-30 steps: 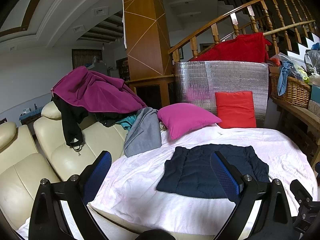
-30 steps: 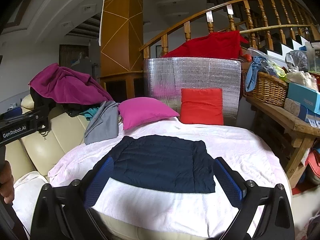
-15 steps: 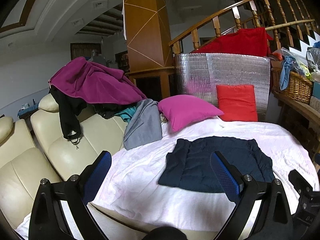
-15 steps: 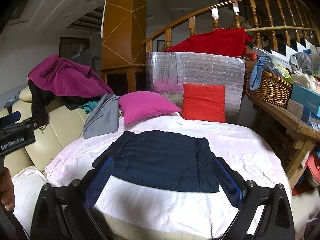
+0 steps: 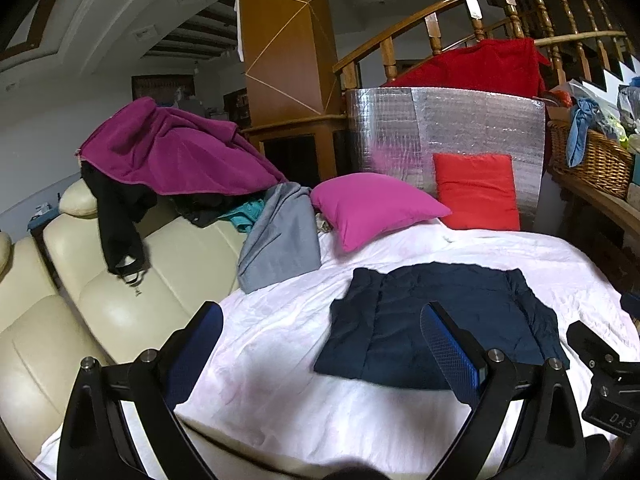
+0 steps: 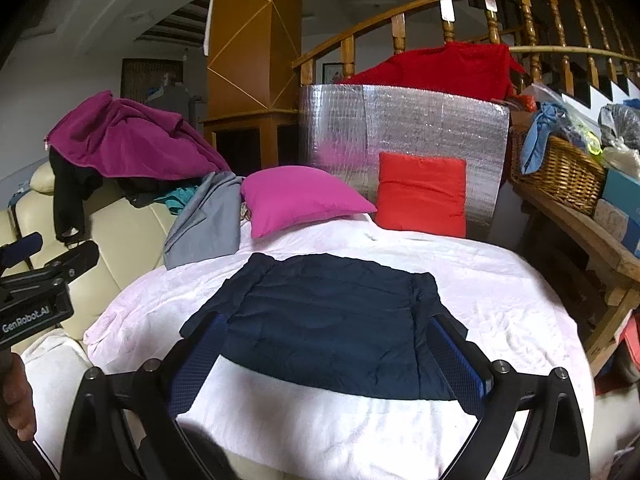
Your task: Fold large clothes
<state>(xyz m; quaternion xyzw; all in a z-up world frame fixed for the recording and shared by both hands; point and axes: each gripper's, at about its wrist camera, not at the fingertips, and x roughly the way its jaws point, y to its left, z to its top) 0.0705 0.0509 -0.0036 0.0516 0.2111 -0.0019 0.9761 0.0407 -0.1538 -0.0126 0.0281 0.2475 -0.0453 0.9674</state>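
Observation:
A dark navy quilted garment (image 5: 436, 320) (image 6: 332, 316) lies folded flat as a rough rectangle on the white sheet (image 5: 280, 380) (image 6: 500, 320) that covers the sofa seat. My left gripper (image 5: 320, 356) hovers open above the sheet at the garment's near left edge, holding nothing. My right gripper (image 6: 328, 364) stands open over the garment's near edge, also empty. A pile of clothes, with a magenta fleece (image 5: 172, 152) (image 6: 124, 140) on top and a grey garment (image 5: 280, 236) (image 6: 204, 220) hanging down, rests on the cream sofa back.
A magenta cushion (image 5: 372, 204) and a red cushion (image 5: 476, 192) lean at the back against a silver foil panel (image 5: 440, 124). A wooden shelf with a wicker basket (image 6: 556, 172) and boxes runs along the right. The cream sofa (image 5: 80, 300) extends left.
Both grippers have tipped down and drifted slightly toward the navy garment, which sits lower and larger in both views. Both stay open; the garment has not moved.

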